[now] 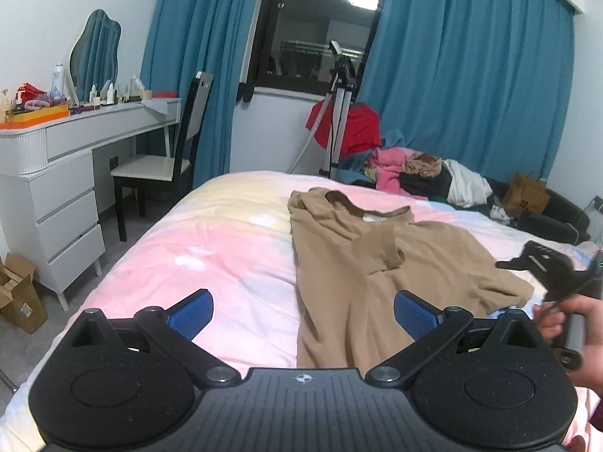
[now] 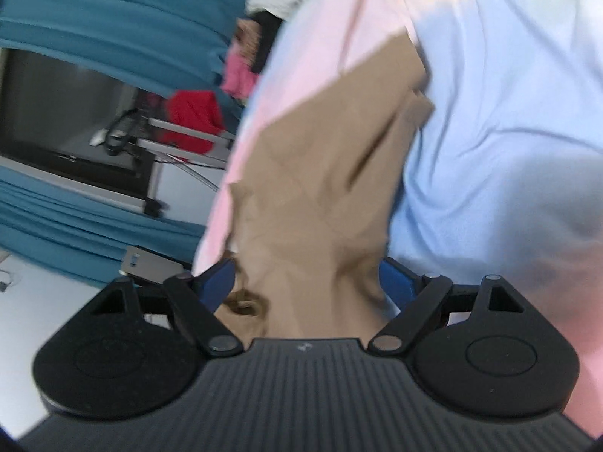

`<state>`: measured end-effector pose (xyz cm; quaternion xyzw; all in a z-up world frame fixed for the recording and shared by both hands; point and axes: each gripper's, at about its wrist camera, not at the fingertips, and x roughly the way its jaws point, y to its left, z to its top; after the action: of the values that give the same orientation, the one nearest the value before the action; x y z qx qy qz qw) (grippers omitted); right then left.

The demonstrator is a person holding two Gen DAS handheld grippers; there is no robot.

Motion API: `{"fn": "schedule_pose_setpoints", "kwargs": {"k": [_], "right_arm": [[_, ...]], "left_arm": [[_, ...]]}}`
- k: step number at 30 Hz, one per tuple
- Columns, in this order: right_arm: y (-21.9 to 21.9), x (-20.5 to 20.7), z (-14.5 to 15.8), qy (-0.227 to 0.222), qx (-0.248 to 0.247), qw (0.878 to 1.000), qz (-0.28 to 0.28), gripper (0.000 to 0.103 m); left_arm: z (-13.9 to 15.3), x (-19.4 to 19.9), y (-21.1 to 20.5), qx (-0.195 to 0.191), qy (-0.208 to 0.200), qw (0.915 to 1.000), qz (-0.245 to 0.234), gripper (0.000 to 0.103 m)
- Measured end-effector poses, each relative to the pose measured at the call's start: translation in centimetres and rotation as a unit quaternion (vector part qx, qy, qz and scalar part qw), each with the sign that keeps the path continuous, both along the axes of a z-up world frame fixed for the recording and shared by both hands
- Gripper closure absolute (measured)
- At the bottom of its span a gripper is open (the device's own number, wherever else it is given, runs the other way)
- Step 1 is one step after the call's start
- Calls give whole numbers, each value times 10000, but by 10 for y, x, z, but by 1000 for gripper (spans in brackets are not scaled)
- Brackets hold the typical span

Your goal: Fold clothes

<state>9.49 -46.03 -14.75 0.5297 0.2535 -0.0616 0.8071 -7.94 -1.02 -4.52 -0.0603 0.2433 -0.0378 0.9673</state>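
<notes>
Both tongs, left (image 1: 303, 314) and right (image 2: 307, 286), gape released over the tan shirt (image 1: 380, 263); no legible writing.

left gripper (image 1: 303, 314) fingers spread, right gripper (image 2: 307, 286) fingers apart

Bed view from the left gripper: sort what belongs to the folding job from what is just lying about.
Job: tan shirt spread on the bed; left gripper, open; right gripper, open around shirt fabric.

Lying about: clothes pile, tripod, dresser clutter, chair.
</notes>
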Motion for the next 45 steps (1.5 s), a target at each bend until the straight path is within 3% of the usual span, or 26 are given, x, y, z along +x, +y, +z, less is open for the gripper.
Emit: {"fn": "schedule_pose_setpoints", "kwargs": {"k": [3,8,12,17,19,20,21,22,23,24,31,34,38,41,45], "right_arm": [[-7,24,-20,70,68,9999,-122,17],[-11,47,-24,-506,-706,9952,-450,17],[-15,68,-21,-832,-1582,9816,-676,16],[-39,105,-31,-576,-1631,9828,-648,22],[-44,116,-32,-527,-1679,9818,-712,32],[-44,117,-31,-479,-1759,9806,-721,45],[-45,118,-31,-425,-1843,9792,-728,69],[-45,118,-31,-372,-1927,9778,-735,81],[-44,118,-28,-371,-2012,9759,-758,92],[-43,118,-25,-377,-2096,9739,-783,93],[5,112,51,-1079,-3366,9328,-707,94],[50,109,86,-1289,-3899,9103,-514,95],[124,109,107,-1453,-4421,8851,49,94],[185,119,98,-1456,-4819,8619,607,94],[240,137,62,-1199,-4960,8490,1369,92]], "left_arm": [[-5,5,-1,28,110,9999,-42,0],[-12,14,-5,115,227,9996,-91,0],[-16,21,-8,171,279,9993,-171,0],[-21,34,-10,78,399,9989,-234,0],[-25,39,-10,-55,461,9985,-291,0],[-26,41,-10,-78,487,9983,-301,0],[-26,44,-10,-77,511,9981,-322,0],[-27,47,-11,-63,535,9980,-341,0],[-26,48,-11,-50,532,9980,-341,0],[-25,49,-10,-48,510,9981,-330,0],[-11,39,12,-163,290,9990,-284,0],[-4,33,25,-261,177,9993,-214,0],[2,29,43,-292,4,9996,-42,0],[-2,30,56,-252,29,9995,181,0],[-11,34,71,-217,171,9992,295,0]]}}
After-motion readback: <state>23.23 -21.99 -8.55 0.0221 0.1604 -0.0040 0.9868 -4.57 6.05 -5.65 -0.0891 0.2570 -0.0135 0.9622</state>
